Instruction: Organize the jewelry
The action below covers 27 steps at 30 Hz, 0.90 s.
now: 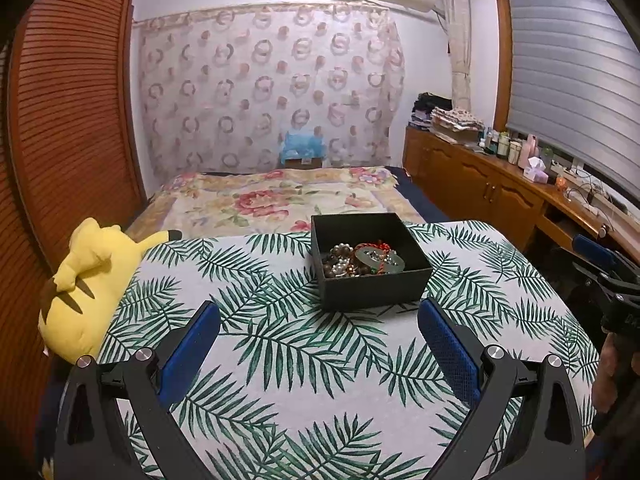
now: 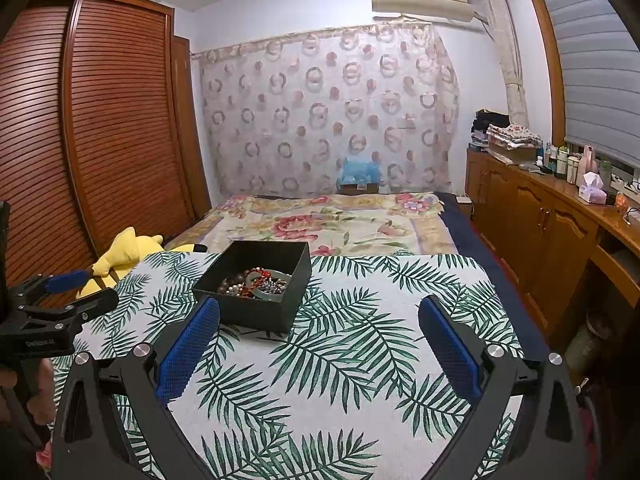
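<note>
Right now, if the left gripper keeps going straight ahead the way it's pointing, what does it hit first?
Probably the black box of jewelry. It sits nearly dead ahead of the open left gripper on the leaf-print cloth, with nothing between them. Height is hard to judge, so it might pass over the rim.

Item count, both wrist views:

- Black box [image 1: 370, 276]: one, lidless, on the leaf-print cloth [image 1: 280, 344].
- Jewelry pile [image 1: 362, 261] inside the box: one tangled heap; pieces overlapping, total not countable. Pale green rings distinguishable: two.
- Grippers: two, left gripper [image 1: 318, 322] and right gripper [image 2: 318, 320], each with two blue-padded fingers spread wide.
- Yellow plush toy [image 1: 86, 280]: one, at the cloth's left edge.
- Tissue box [image 2: 592, 192] on the wooden counter: one.
</note>
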Tool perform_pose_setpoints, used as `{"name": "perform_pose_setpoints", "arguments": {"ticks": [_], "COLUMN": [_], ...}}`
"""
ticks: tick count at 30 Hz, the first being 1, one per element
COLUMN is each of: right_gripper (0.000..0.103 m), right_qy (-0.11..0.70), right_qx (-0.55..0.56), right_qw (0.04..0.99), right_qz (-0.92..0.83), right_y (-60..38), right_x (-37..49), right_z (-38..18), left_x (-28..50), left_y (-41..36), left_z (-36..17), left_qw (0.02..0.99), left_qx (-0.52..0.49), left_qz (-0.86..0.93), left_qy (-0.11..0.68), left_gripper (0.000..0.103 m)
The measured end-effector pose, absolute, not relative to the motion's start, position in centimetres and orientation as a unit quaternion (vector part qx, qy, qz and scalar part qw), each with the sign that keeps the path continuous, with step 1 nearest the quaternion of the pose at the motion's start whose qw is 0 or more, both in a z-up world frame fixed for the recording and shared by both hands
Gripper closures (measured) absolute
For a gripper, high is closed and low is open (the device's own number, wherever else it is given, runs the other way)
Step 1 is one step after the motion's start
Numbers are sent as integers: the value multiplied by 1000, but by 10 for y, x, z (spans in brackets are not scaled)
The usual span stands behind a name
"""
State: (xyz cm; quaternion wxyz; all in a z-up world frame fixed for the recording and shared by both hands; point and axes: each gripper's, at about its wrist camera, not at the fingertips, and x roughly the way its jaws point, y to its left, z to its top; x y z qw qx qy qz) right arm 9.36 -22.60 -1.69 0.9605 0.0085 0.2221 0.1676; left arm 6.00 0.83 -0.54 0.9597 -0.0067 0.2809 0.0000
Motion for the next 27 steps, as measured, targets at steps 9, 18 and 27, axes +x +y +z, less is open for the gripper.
{"name": "perform_pose_setpoints", "arguments": {"ticks": [9, 18, 27], "right_gripper": [2, 2, 2], "right_qy": [223, 223, 223], "right_qx": [9, 7, 7], "right_qw": [960, 960, 960], "right_qz": [168, 168, 168], "right_y": [-226, -224, -223], "right_x": [93, 91, 90], "right_z": [-18, -19, -20], "left_x": [60, 59, 58], "left_y": [9, 9, 7], "left_z": [-6, -6, -5], "left_qw": [960, 960, 960], "left_qx": [-8, -9, -8], "left_qz": [1, -2, -2], "left_qy": [281, 281, 279], "left_gripper": [8, 8, 8]}}
